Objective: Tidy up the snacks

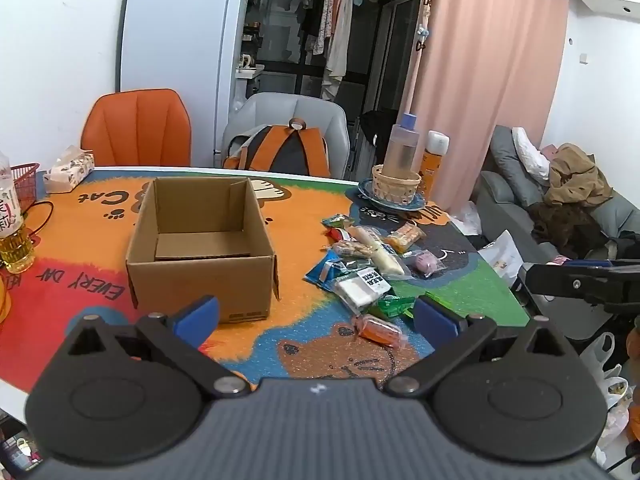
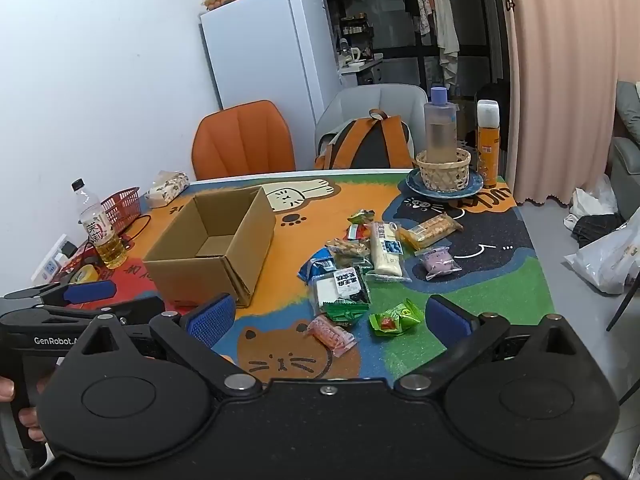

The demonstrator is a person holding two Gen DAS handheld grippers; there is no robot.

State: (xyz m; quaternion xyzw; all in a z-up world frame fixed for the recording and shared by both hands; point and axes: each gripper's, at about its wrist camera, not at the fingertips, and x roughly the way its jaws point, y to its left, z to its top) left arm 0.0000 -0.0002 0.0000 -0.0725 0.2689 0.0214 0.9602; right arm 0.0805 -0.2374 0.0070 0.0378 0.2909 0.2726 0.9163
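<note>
With both tools hovering above near table edge, nothing gripped yet. Left gripper (image 1: 316, 316) spread wide, empty, blue pads (image 1: 198, 316) well apart over the mat. Right gripper (image 2: 326, 316) likewise spread wide, empty. Snack pile (image 2: 360, 264) lying loose on cartoon mat (image 2: 288, 360), right of cardboard box (image 1: 200, 244). Box open-topped, upright, empty inside as far as seen, flaps folded in.

Nearest to right gripper: green wrapped candy (image 2: 396, 316), pink-orange wrapped snack (image 2: 330, 334), dark green packet (image 2: 346, 312). Further back: white block pack with black label (image 2: 340, 286), blue packet (image 2: 316, 266) partly under it, long white bread stick in clear wrap (image 2: 386, 248), cracker pack (image 2: 430, 230), purple bun in clear bag (image 2: 438, 262), small red-green sweets (image 2: 358, 224).

Handling, judged: all light, film-wrapped, slippery, crinkly; likely to slide on the mat rather than lift if nudged. Bread and bun soft, squashable, so gentle squeeze across the middle. Crackers brittle, best taken across the short side, not crushed. Small candies best pinched at the body, not the twisted ends. Overlapping packs probably better taken top one first.
</note>
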